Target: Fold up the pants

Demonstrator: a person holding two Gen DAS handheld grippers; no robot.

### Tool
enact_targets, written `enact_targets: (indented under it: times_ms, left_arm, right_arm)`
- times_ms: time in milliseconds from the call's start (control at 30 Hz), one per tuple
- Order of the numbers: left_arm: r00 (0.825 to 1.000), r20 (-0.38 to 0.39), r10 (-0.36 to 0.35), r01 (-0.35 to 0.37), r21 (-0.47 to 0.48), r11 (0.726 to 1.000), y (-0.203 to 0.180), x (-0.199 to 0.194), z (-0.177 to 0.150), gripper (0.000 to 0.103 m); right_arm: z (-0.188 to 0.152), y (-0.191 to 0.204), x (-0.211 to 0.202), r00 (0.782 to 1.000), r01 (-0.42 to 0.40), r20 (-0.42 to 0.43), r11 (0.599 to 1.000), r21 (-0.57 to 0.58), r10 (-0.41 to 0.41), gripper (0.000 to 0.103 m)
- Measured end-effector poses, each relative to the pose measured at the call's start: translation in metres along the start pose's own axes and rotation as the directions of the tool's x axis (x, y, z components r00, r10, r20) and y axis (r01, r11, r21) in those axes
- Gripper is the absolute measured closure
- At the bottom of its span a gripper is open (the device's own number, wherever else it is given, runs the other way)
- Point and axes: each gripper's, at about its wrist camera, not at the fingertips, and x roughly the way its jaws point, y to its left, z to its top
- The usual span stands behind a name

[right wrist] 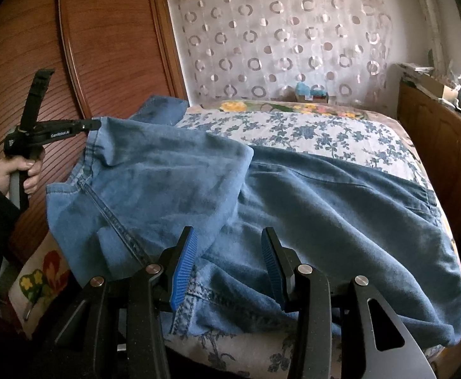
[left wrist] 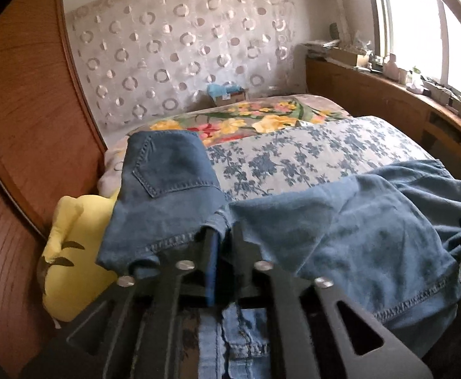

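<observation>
Blue denim pants (right wrist: pixel 325 214) lie across the bed, one part folded over toward the left. In the right wrist view my left gripper (right wrist: pixel 94 124) holds a raised seam edge of the pants at the left, with a person's hand (right wrist: pixel 29 173) on its handle. The left wrist view shows the same gripper (left wrist: pixel 225 237) with a hemmed denim edge (left wrist: pixel 167 243) draped over its left finger and cloth pinched between the fingers. My right gripper (right wrist: pixel 228 262) stands open low over the near part of the pants, its blue pads (right wrist: pixel 184 262) apart and nothing gripped.
The bed has a blue-flowered cover (left wrist: pixel 293 158). A yellow plush toy (left wrist: pixel 69 252) lies at its left edge beside a wooden wardrobe (left wrist: pixel 25 126). A small box (left wrist: pixel 230 94) sits at the head. A cluttered wooden shelf (left wrist: pixel 388 94) runs under the window on the right.
</observation>
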Motion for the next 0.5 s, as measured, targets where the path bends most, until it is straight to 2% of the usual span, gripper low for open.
enact_targets:
  times_ms: [33, 67, 100, 133, 333, 500]
  left_arm:
    - [1.000, 0.004, -0.006, 0.006, -0.002, 1.000, 0.000, -0.002, -0.003, 0.071]
    - [1.000, 0.011, -0.019, 0.019, -0.007, 1.000, 0.001, -0.006, -0.007, 0.067]
    - [1.000, 0.013, -0.027, 0.027, -0.013, 1.000, 0.002, -0.008, -0.009, 0.058]
    - [0.999, 0.016, -0.037, 0.037, -0.018, 0.999, 0.003, -0.010, -0.012, 0.056]
    - [0.999, 0.038, -0.001, 0.003, -0.068, 0.998, 0.015, -0.027, -0.027, 0.056]
    - [0.997, 0.067, -0.047, 0.051, -0.053, 0.997, 0.006, -0.049, -0.051, 0.056]
  right_arm:
    - [0.000, 0.000, 0.000, 1.000, 0.001, -0.002, 1.000, -0.001, -0.001, 0.059]
    - [0.000, 0.000, 0.000, 1.000, 0.003, -0.003, 1.000, -0.001, -0.003, 0.059]
    - [0.001, 0.001, 0.001, 1.000, 0.003, -0.004, 1.000, 0.000, -0.003, 0.059]
    - [0.001, 0.001, 0.001, 1.000, 0.005, -0.003, 1.000, 0.000, -0.005, 0.059]
    - [0.005, 0.005, 0.000, 1.000, 0.004, 0.002, 1.000, -0.008, -0.004, 0.059]
    - [0.005, 0.010, -0.002, 1.000, 0.003, 0.008, 1.000, -0.023, -0.003, 0.059]
